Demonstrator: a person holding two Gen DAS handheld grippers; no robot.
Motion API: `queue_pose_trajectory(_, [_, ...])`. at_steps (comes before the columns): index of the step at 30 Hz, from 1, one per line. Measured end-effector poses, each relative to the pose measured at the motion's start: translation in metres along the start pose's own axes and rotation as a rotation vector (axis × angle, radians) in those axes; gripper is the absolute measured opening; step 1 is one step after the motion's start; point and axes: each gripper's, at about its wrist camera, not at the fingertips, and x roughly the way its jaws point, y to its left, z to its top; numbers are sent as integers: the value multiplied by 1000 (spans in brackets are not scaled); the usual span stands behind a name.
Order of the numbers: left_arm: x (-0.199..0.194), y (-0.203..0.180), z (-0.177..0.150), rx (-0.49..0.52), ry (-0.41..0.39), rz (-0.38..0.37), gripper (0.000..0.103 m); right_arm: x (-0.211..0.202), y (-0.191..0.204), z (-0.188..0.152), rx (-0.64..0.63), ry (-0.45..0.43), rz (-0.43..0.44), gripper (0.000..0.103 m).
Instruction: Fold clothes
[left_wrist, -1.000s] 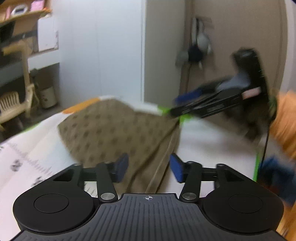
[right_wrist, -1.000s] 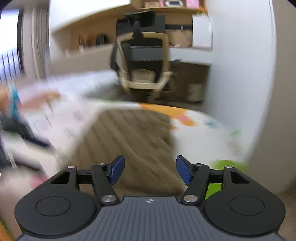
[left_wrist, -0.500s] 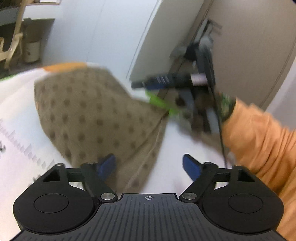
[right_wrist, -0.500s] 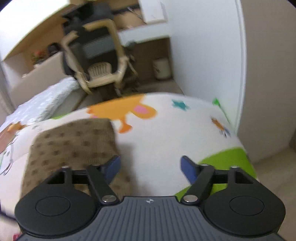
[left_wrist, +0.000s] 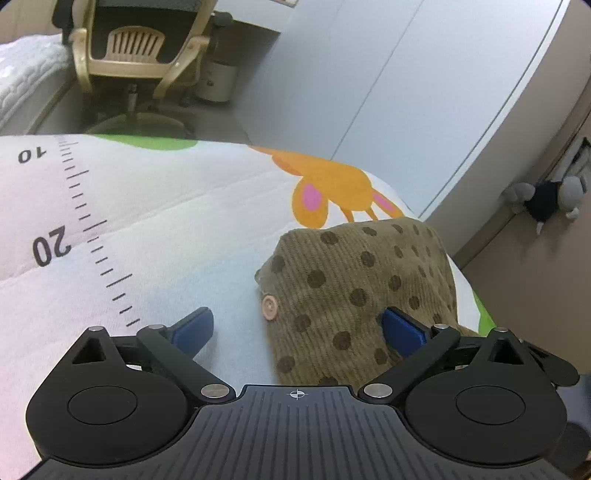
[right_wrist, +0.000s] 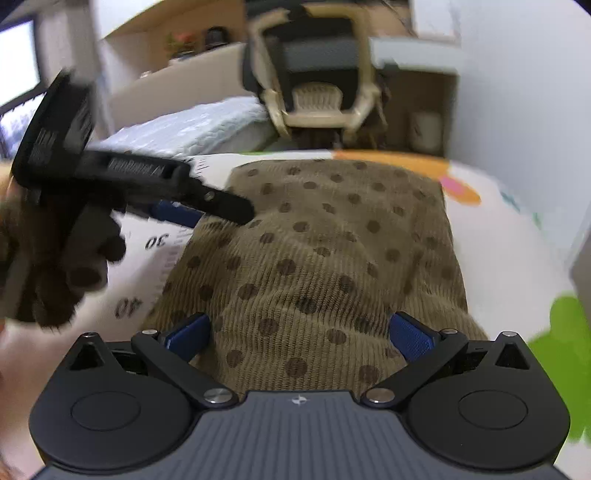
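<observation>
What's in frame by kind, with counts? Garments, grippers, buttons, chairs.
Garments: 1, the brown polka-dot corduroy garment
Grippers: 2, the left gripper and the right gripper, both with jaws open
Buttons: 1, the pale button on the garment's edge
Chairs: 1, the beige chair beyond the mat
Total: 5

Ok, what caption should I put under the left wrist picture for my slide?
Open left gripper over a brown spotted corduroy garment on a cartoon play mat.
</observation>
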Motion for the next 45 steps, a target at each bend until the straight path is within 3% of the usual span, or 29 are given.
queue_pose_trajectory(4, [1,7,2,-14,1,-9,103,-9,-21,-4,212,-29,69,103])
queue_pose_trajectory(7, [0,9,3,-22,2,-16,103,-16,-21,-8,168,-30,78,103])
queue_pose_trajectory(11, [-3,6,5,-1,-3,-15,103,-33,-16,3,50,-117,-68,103])
queue_pose_trajectory(14, [-11,6,2,2,-20,-100,103,-36,-16,11,-38,-163,-244,103])
queue_pose_trajectory(18, [-13,12,-14,-31,-2,-219,103,-5,-11,-4,-204,-103,-449,103])
queue_pose_trajectory(20, [-7,14,-22,-51,1,-229,103,5,-8,-14,-267,-101,-513,103])
queue_pose_trajectory(22, [-3,10,-24,-60,-5,-264,103,3,-7,-13,-268,-96,-515,103])
queue_pose_trajectory(24, [3,4,-21,-102,23,-349,103,3,-9,-12,-255,-90,-507,103])
queue_pose_trajectory(28, [-5,2,-11,-118,-14,-367,103,3,-18,-14,-186,-88,-478,103])
queue_pose_trajectory(32, [12,13,-7,-157,26,-286,102,3,-28,-14,-96,-91,-427,103])
queue_pose_trajectory(34, [15,8,-13,-119,18,-284,102,-4,-31,-7,-75,-95,-403,103])
queue_pose_trajectory(36, [14,-2,-20,-63,23,-281,85,-11,-34,0,-58,-109,-397,103])
queue_pose_trajectory(37, [14,-8,-23,-41,14,-250,82,-14,-34,3,-53,-125,-412,103])
queue_pose_trajectory(41, [9,-14,-26,-39,-14,-205,77,17,-20,-2,-194,-64,-493,103])
queue_pose_trajectory(45, [1,4,-23,-92,-21,-239,75,32,20,-9,-366,-142,-565,103])
